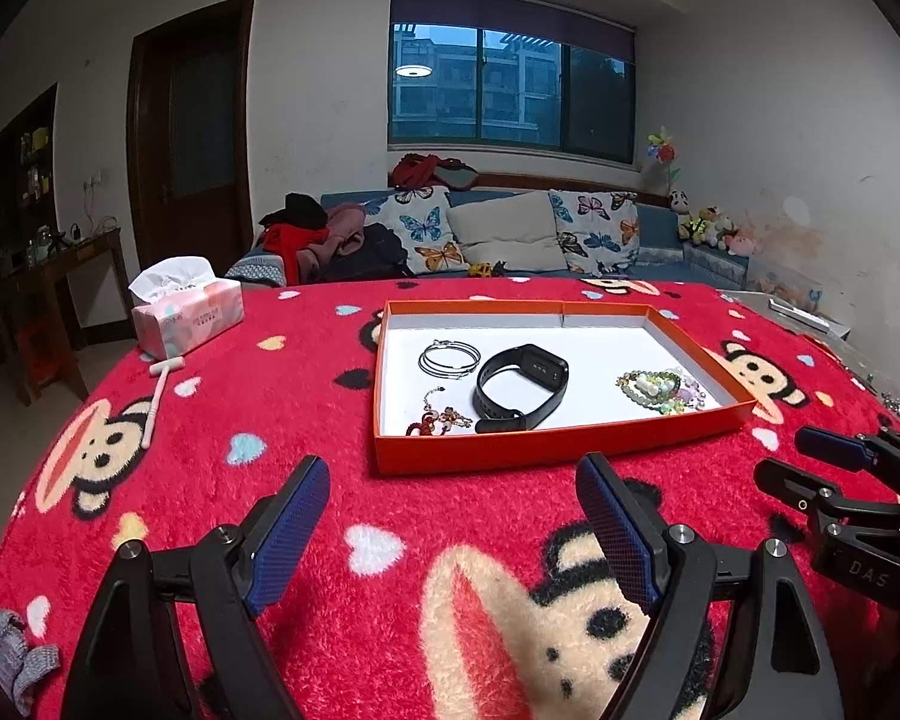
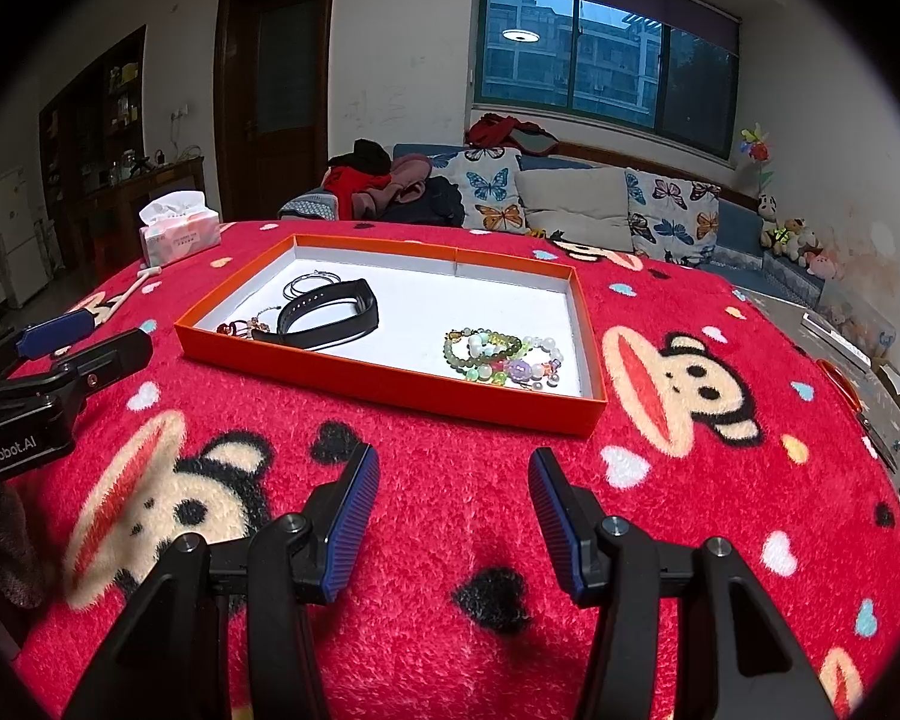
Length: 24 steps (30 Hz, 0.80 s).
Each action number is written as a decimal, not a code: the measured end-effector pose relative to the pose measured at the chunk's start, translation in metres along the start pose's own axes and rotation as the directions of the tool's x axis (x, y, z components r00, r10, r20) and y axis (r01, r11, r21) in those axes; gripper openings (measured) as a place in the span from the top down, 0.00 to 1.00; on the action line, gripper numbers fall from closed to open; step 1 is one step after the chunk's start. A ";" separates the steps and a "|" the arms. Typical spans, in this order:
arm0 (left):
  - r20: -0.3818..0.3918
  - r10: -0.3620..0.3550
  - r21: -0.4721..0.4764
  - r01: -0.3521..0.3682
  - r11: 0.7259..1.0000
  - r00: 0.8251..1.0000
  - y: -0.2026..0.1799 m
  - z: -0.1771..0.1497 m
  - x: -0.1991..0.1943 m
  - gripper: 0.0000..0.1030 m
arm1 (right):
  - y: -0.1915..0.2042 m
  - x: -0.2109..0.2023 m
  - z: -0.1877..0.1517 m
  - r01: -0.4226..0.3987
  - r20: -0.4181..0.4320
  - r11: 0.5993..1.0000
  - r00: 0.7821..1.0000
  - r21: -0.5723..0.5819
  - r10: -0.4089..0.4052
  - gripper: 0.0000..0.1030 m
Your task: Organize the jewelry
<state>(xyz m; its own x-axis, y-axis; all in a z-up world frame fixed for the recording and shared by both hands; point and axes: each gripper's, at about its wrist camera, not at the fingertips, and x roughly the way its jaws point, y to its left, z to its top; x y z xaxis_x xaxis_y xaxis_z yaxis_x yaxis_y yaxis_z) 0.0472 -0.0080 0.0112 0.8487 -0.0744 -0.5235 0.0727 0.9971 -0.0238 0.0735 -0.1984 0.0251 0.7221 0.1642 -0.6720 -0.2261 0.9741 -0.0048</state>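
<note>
the left hand-held gripper hovers with jaws wide and empty over the red cartoon blanket on the bench. ahead, an orange tray holds thin hoops, a black wristband, beaded bracelets. the right hand-held gripper sits at right.

A home living room. Blue sofa along the far wall, with butterfly cushions, a heap of clothes and stuffed toys at its end. Wide window with a roller blind, facing apartment blocks. Dark wooden door and a cluttered shelf on the left. Table under a red fleece blanket with cartoon monkeys, tissue pack on top.
</note>
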 end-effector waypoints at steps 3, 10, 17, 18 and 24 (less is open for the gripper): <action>-0.002 0.001 0.001 -0.001 1.000 1.000 0.001 0.000 0.001 0.12 | 0.000 0.001 0.000 0.000 -0.002 1.000 1.000 0.000 0.000 0.45; -0.011 0.008 0.001 -0.008 1.000 1.000 0.002 0.000 0.004 0.12 | 0.001 0.001 0.000 -0.008 -0.011 1.000 1.000 0.000 0.008 0.45; -0.016 0.009 -0.006 -0.009 1.000 1.000 0.004 -0.001 0.004 0.12 | 0.000 0.002 0.000 -0.008 -0.011 1.000 1.000 0.001 0.008 0.45; -0.015 0.009 -0.007 -0.009 1.000 1.000 0.004 -0.001 0.004 0.12 | 0.000 0.002 0.000 -0.009 -0.011 1.000 1.000 0.000 0.009 0.45; -0.016 0.010 -0.007 -0.010 1.000 1.000 0.004 -0.001 0.004 0.12 | 0.000 0.002 -0.001 -0.009 -0.016 1.000 1.000 0.000 0.009 0.45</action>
<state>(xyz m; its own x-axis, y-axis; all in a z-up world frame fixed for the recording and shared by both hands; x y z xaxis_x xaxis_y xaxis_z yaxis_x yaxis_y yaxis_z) 0.0507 -0.0043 0.0083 0.8409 -0.0640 -0.5374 0.0605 0.9979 -0.0242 0.0748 -0.1985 0.0228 0.7092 0.1708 -0.6840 -0.2332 0.9724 0.0011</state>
